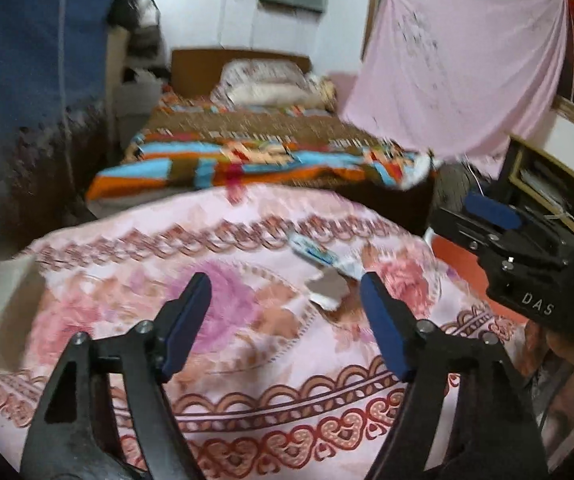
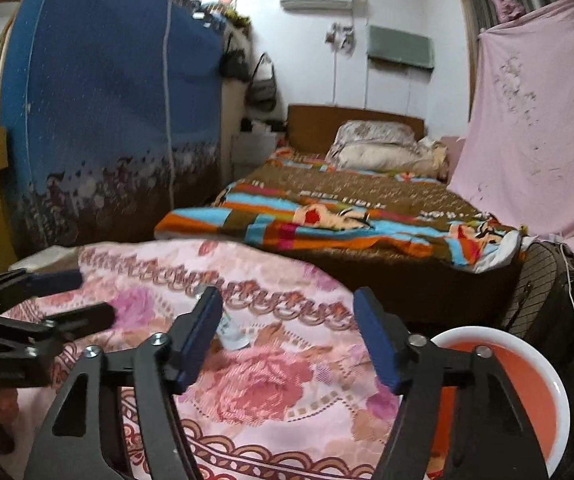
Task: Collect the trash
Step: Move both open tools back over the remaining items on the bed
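The left gripper [image 1: 285,322] hovers over a pink floral bedspread [image 1: 223,320], its fingers spread wide with nothing between them. Just ahead lie scraps of trash: a brown-and-white wrapper [image 1: 329,290] and a blue-printed packet [image 1: 313,250]. The right gripper [image 2: 287,336] is partly open and empty, beside a red basin [image 2: 527,392].

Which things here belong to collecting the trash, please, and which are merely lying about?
For the job:
- blue-and-white wrapper
- brown scrap
- red basin, likely the bin
- left claw, right claw, both open

Lying about:
- pillows
- striped blanket
- pink sheet
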Available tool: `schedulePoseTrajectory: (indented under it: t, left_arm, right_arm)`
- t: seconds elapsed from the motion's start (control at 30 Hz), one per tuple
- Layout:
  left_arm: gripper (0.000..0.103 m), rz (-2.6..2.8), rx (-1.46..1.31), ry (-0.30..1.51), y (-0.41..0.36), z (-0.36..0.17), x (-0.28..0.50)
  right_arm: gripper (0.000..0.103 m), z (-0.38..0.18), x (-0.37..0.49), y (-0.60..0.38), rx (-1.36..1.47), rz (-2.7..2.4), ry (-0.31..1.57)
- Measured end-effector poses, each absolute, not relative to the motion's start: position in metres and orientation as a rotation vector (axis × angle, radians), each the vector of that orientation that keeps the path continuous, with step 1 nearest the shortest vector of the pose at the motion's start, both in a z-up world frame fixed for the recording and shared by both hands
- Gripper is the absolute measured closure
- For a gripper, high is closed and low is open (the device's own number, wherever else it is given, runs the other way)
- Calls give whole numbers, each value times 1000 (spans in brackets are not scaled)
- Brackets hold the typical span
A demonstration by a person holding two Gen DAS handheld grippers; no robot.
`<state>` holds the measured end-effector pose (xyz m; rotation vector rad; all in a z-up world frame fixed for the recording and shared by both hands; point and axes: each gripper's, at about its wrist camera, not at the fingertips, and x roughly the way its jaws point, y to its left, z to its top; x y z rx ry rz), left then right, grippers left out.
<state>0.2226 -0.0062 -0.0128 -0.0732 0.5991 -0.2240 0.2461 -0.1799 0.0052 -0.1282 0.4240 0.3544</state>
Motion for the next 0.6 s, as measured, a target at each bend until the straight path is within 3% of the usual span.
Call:
schedulePoseTrajectory:
  t: [0.13, 0.4, 0.5, 0.57, 0.6]
  left_arm:
    - [12, -270, -84, 669, -12, -21, 242]
    - [31, -387, -157, 735, -16, -31, 270]
    - [50, -413, -138, 770, -24, -35, 276]
    - [68, -420, -134, 793, -26, -38, 279]
    - [70, -421, -135, 798, -27, -39, 280]
  right_arm:
    - [47, -1, 255, -179, -123, 352, 468]
    - [49, -14, 279, -189, -44, 359, 598]
    - [56, -19, 284, -185, -52, 366, 631]
    - [60, -21, 284, -181, -70, 375, 641]
    - [64, -21, 284, -179, -78, 382, 645]
